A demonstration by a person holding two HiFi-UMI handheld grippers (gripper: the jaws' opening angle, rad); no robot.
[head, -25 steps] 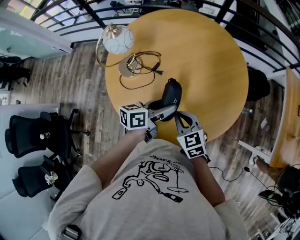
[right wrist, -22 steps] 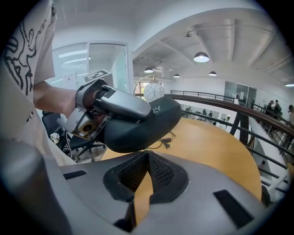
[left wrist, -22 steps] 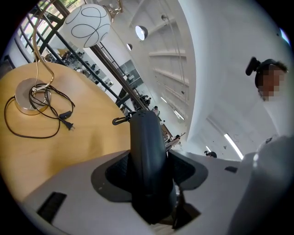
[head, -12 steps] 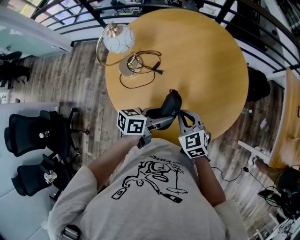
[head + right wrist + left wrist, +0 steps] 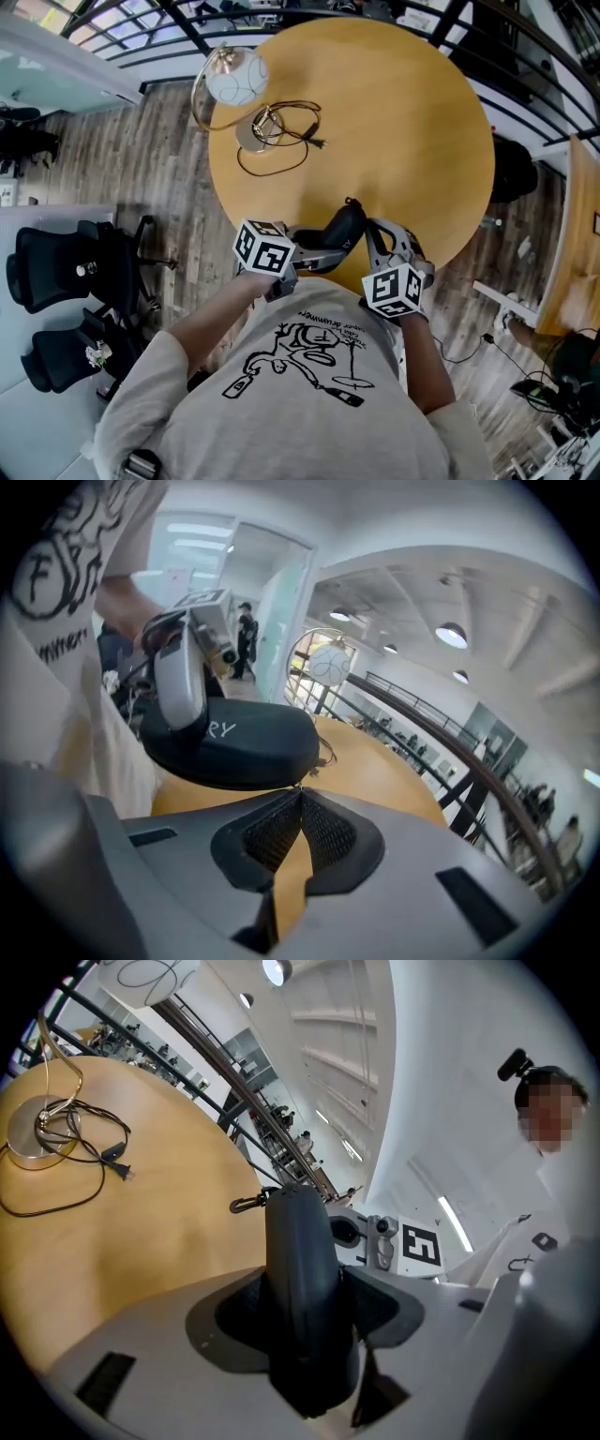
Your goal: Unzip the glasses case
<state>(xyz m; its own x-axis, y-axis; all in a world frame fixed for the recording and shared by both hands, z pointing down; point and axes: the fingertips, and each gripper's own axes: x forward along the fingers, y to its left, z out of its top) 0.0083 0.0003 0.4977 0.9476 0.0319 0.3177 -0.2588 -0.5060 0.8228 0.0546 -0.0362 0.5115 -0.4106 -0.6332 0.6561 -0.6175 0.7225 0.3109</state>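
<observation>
The dark grey glasses case (image 5: 339, 234) hangs over the near edge of the round wooden table (image 5: 403, 122). My left gripper (image 5: 319, 247) is shut on the case's near end; in the left gripper view the case (image 5: 300, 1279) stands edge-on between the pads, with a small clip (image 5: 246, 1204) at its far tip. My right gripper (image 5: 372, 232) comes in from the right. Its jaws (image 5: 299, 791) are closed tip to tip right at the seam under the case (image 5: 234, 747), pinching a small tab there that barely shows.
A gold lamp with a white globe (image 5: 236, 80) and its dark cable (image 5: 281, 141) lie at the table's far left. Black office chairs (image 5: 56, 272) stand on the wood floor to the left. A dark railing (image 5: 309, 14) runs behind the table.
Both grippers and the case have drifted toward the table's near edge and the person. The case has swung from pointing away to lying more crosswise. The right gripper has rolled.
</observation>
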